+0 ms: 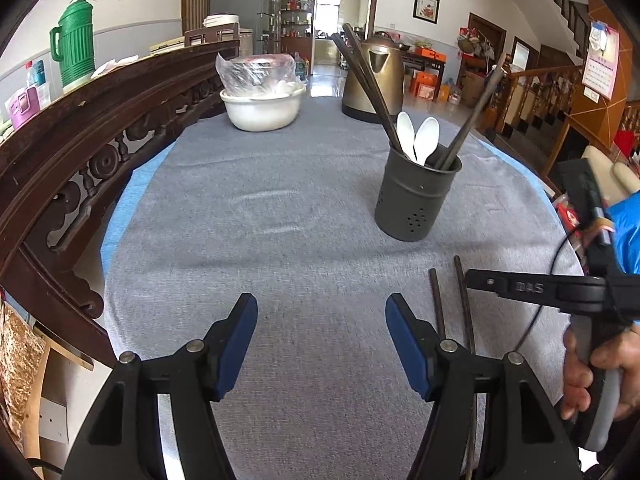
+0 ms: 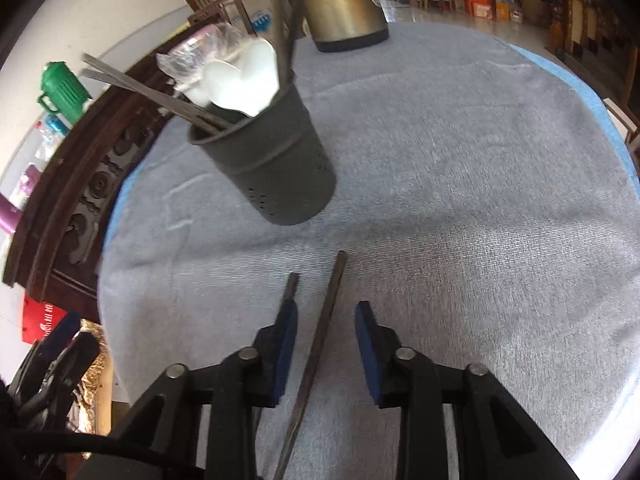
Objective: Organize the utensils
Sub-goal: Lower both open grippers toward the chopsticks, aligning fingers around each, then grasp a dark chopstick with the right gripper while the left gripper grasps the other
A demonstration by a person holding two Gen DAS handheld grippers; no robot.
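Left tongs: hovering spread wide over bare grey cloth, gripping nothing.
Utensil holder: standing upright further along the desk, already carrying chopsticks and two white spoons.
Loose chopsticks: lying on the cloth near the front edge, long axes running away toward the holder.
Right tongs: spread open, straddling one chopstick lengthwise, the other lying just outside the left finger.
Nearer hand: right, by judgement.
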